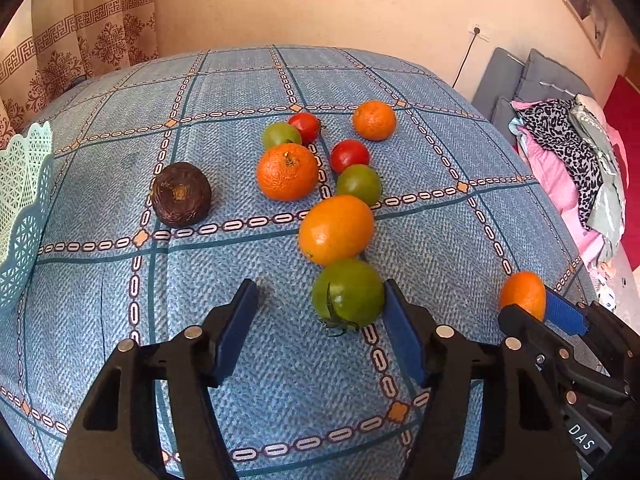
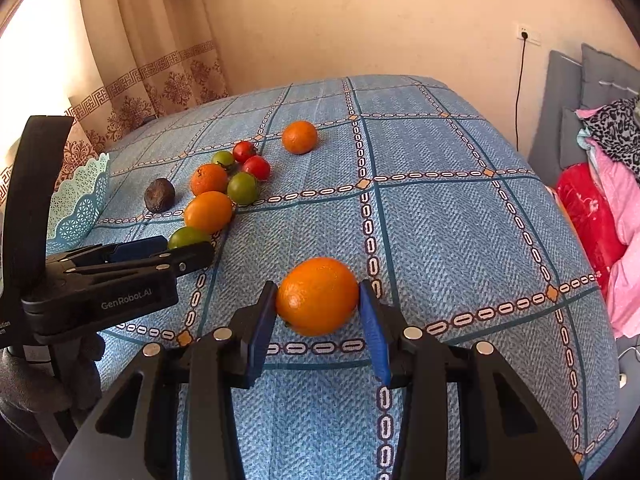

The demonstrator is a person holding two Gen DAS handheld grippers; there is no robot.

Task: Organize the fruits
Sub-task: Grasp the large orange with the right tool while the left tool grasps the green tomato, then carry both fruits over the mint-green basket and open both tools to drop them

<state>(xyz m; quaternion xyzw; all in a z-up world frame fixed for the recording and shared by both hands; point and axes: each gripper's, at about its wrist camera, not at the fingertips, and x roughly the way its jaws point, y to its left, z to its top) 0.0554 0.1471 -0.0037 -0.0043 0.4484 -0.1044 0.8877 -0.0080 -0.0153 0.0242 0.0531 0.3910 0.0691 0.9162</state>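
Fruits lie on a blue checked tablecloth. My left gripper is open, and a green tomato rests against its right finger with a wide gap to the left finger. Beyond it lie a smooth orange, a second orange, a far orange, two red tomatoes, two smaller green tomatoes and a dark brown fruit. My right gripper is shut on an orange low over the cloth, both blue pads touching its sides.
A pale teal lattice basket stands at the table's left edge, also visible as the basket in the right wrist view. Curtains hang behind it. Grey cushions and a pile of clothes lie beyond the right edge.
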